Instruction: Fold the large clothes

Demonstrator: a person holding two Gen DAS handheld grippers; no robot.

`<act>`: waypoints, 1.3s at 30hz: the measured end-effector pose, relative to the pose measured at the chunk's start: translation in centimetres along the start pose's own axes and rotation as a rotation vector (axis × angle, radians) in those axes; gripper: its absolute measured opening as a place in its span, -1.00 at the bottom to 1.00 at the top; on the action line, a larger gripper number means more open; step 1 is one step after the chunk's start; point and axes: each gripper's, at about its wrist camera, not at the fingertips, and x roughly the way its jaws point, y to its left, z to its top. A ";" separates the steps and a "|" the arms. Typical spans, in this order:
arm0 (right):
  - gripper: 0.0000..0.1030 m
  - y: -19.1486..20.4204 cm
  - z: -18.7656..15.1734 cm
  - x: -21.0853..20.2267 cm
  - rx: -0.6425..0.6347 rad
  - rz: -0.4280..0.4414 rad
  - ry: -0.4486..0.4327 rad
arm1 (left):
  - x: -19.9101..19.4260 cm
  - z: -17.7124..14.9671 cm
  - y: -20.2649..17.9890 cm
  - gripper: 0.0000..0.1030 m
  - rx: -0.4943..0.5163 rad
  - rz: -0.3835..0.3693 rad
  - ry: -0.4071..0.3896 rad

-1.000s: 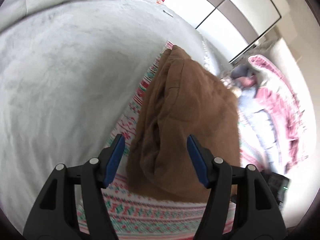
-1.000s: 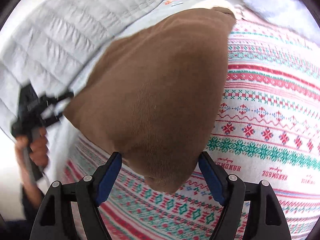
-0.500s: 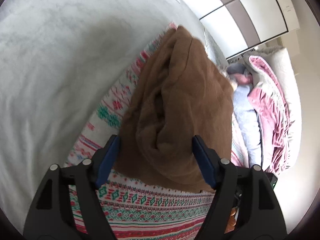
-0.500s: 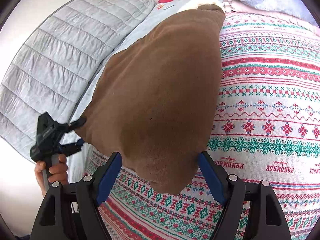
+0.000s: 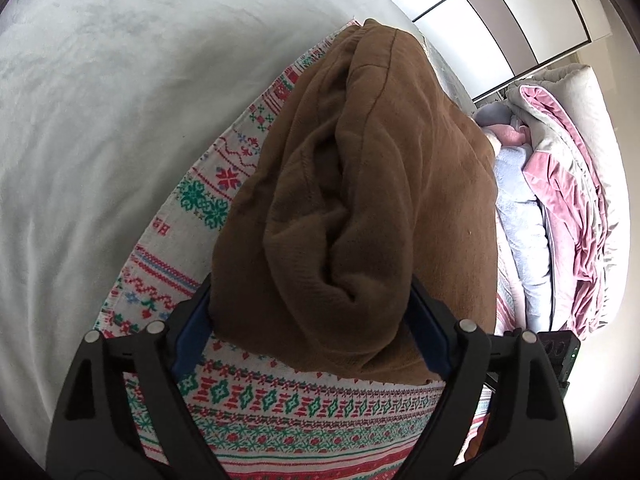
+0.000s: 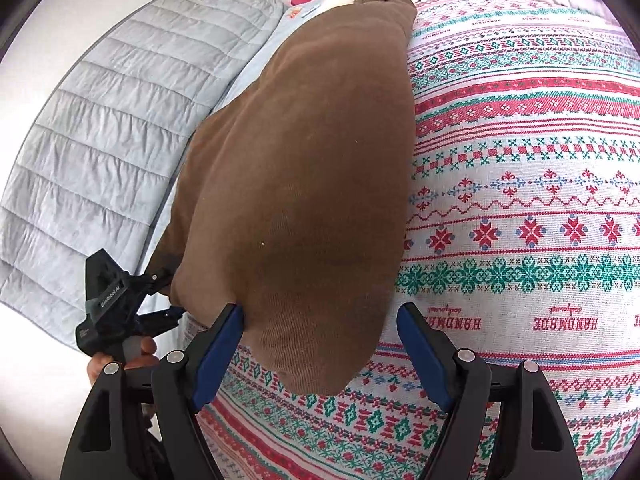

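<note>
A brown corduroy garment (image 5: pixel 360 184) lies folded in a long bundle on a patterned red, green and white cloth (image 5: pixel 256 408). It shows as a smooth brown mound in the right wrist view (image 6: pixel 304 184). My left gripper (image 5: pixel 312 332) is open, its blue pads either side of the bundle's bunched near end. My right gripper (image 6: pixel 320 344) is open around another rounded end of the garment. In the right wrist view the left gripper (image 6: pixel 160 296) sits at the garment's left edge, held by a hand.
The patterned cloth (image 6: pixel 520 208) lies on a grey bed cover (image 5: pixel 100 120). A quilted grey blanket (image 6: pixel 104 128) is to the left. A pile of pink and pale blue bedding (image 5: pixel 560 208) lies to the right. White wardrobe doors (image 5: pixel 500 8) stand behind.
Both grippers have moved in toward the brown garment, so its ends now sit between their open jaws. The garment has not visibly moved.
</note>
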 end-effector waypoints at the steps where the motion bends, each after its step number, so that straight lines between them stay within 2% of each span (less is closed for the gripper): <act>1: 0.56 0.0 0.0 0.0 0.001 0.000 0.000 | 0.1 0.0 -0.1 0.71 -0.001 0.001 -0.002; 7: 0.56 0.6 -0.2 -0.5 0.000 -0.004 -0.002 | 0.4 0.1 0.0 0.71 -0.014 -0.018 0.002; 8: 0.56 0.5 -0.2 -0.5 0.001 -0.003 -0.002 | 0.4 0.1 0.0 0.67 -0.016 -0.021 0.003; 11: 0.56 0.5 -0.3 -0.4 0.001 -0.001 0.000 | 0.3 0.1 0.2 0.36 -0.022 -0.027 -0.001; 14: 0.56 0.5 -0.3 -0.3 0.004 0.002 0.001 | 0.2 -0.2 -0.2 0.19 -0.011 -0.009 -0.013; 18: 0.56 0.3 0.2 -0.6 0.019 0.017 0.002 | 0.4 -0.2 -0.7 0.15 -0.009 0.003 -0.024; 20: 0.56 -0.3 1.2 -1.4 0.048 0.032 -0.032 | 0.4 -0.1 -0.5 0.16 -0.018 -0.006 -0.016; 24: 0.56 -1.9 4.7 -2.6 0.105 0.087 -0.099 | 0.6 0.1 -0.1 0.22 -0.042 -0.017 -0.004; 30: 0.57 -5.1 11.7 -1.9 0.216 0.196 -0.170 | 0.9 0.4 0.1 0.28 -0.054 -0.020 0.008; 35: 0.57 -6.3 18.9 1.6 0.226 0.144 -0.158 | 0.8 0.4 0.3 0.29 -0.054 -0.022 0.008; 39: 0.57 -8.5 22.5 4.3 0.293 0.159 -0.165 | 0.9 0.4 0.2 0.34 -0.052 -0.019 0.008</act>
